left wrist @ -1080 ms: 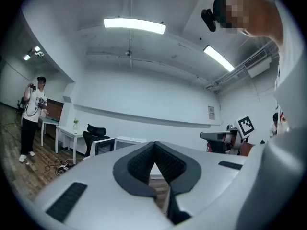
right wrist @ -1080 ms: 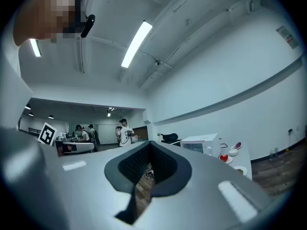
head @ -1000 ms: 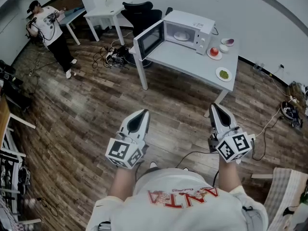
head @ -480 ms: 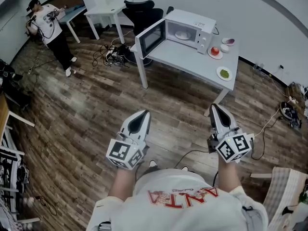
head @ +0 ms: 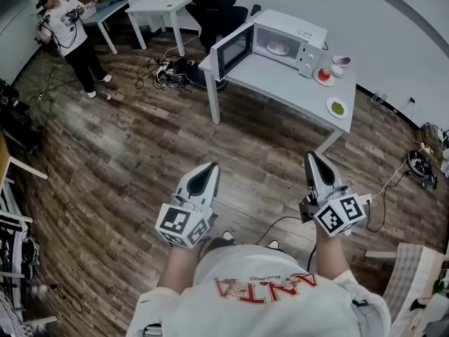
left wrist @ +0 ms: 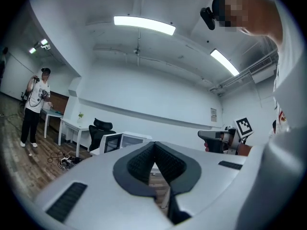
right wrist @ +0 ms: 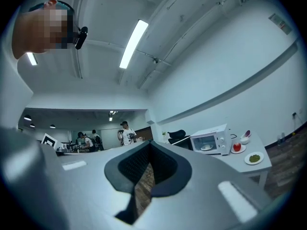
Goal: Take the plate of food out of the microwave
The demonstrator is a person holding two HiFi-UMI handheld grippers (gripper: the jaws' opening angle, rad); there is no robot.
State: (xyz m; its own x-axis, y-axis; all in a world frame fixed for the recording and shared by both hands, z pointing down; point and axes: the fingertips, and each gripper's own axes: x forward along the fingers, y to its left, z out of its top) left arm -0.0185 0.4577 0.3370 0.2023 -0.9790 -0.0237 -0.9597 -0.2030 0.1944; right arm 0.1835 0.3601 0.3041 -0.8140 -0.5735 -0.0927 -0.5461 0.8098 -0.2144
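Note:
The white microwave [head: 295,37] stands on the grey table [head: 280,86] far ahead, its door [head: 233,50] swung open to the left. A white plate of food [head: 278,48] lies inside it. My left gripper [head: 210,166] and right gripper [head: 311,156] are held level over the wooden floor, well short of the table, both shut with nothing in them. The right gripper view shows the right gripper [right wrist: 149,143] with the microwave [right wrist: 211,139] and the plate [right wrist: 206,147] in the distance. In the left gripper view the left gripper [left wrist: 154,144] hides most of the microwave [left wrist: 125,140].
Right of the microwave on the table are a plate with a red fruit [head: 324,74], small bowls [head: 342,62] and a plate of green food [head: 337,108]. A black office chair [head: 224,16] and floor cables [head: 165,69] lie behind the table. A person [head: 66,27] stands far left.
The table and microwave have shifted a little right and grown in the head view as I come nearer. Both grippers keep their place in the view and stay shut.

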